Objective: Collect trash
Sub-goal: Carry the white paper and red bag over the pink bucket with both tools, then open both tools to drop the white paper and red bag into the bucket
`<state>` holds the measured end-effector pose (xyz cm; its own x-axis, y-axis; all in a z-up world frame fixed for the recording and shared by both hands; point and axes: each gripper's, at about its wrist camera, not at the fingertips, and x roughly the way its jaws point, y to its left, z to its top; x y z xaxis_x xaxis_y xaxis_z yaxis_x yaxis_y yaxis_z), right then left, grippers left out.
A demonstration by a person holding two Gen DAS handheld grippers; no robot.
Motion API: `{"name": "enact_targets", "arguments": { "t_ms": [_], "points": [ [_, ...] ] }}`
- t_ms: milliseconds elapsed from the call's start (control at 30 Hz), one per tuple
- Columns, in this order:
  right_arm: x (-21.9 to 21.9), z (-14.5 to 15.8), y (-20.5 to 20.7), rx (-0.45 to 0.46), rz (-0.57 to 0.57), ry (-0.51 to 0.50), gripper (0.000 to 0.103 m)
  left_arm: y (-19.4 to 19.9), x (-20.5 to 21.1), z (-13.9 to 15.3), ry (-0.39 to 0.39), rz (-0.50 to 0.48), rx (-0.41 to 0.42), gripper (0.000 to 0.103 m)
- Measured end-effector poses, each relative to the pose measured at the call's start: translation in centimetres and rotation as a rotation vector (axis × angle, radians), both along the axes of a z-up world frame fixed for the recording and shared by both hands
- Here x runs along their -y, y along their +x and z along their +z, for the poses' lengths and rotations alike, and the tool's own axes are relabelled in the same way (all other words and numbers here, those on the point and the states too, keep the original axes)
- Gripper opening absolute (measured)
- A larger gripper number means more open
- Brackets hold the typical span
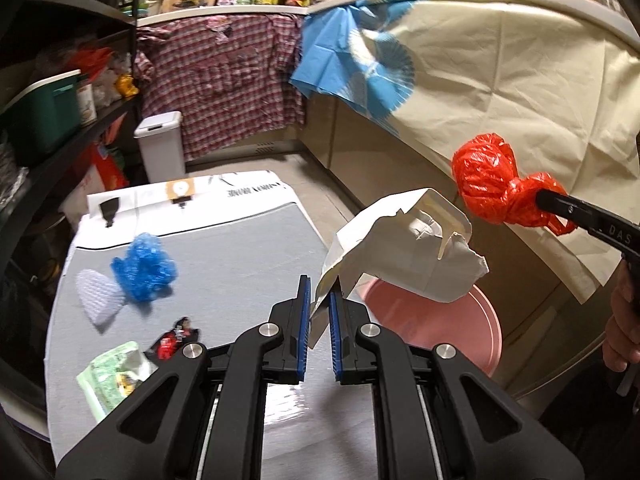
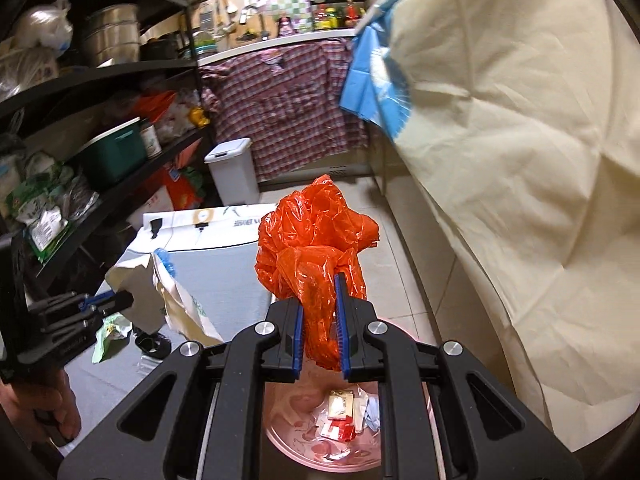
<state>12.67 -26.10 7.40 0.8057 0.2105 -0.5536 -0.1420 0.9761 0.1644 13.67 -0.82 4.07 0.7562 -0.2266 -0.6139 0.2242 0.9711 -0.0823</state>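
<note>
My left gripper (image 1: 320, 304) is shut on a torn white paper bag (image 1: 404, 248) and holds it above the pink basin (image 1: 452, 332). My right gripper (image 2: 319, 300) is shut on a crumpled red plastic bag (image 2: 316, 240), held over the pink basin (image 2: 288, 440), which holds several scraps. The red bag (image 1: 492, 184) and the right gripper's fingers (image 1: 568, 208) also show in the left wrist view. The paper bag (image 2: 160, 292) and the left gripper (image 2: 108, 300) show at the left of the right wrist view.
On the grey table (image 1: 224, 248) lie a blue plastic bag (image 1: 144, 268), a white foam net (image 1: 100, 296), a red and black wrapper (image 1: 172, 340) and a green packet (image 1: 112, 376). A white bin (image 1: 160, 148) stands behind. Shelves (image 2: 100, 120) stand left, a draped cream cloth (image 2: 520, 160) right.
</note>
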Motion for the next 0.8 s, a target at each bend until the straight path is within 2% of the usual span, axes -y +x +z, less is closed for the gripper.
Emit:
{"name": "enact_targets", "arguments": {
  "t_ms": [300,467,800],
  "points": [
    [2.6,-2.2,0.8,-0.045,-0.052,0.036,0.014,0.7,4.5,-2.1,0.030,-0.069,-0.039,0.009],
    [2.8,-3.0,1.1,-0.065,-0.056,0.018,0.014,1.0,6.8,-3.4,0.058,-0.109,-0.052,0.009],
    [3.2,-4.7,2.6,-0.131,-0.059,0.034,0.014,1.9,10.0,-5.8,0.062,-0.146,-0.108,0.009]
  ]
}}
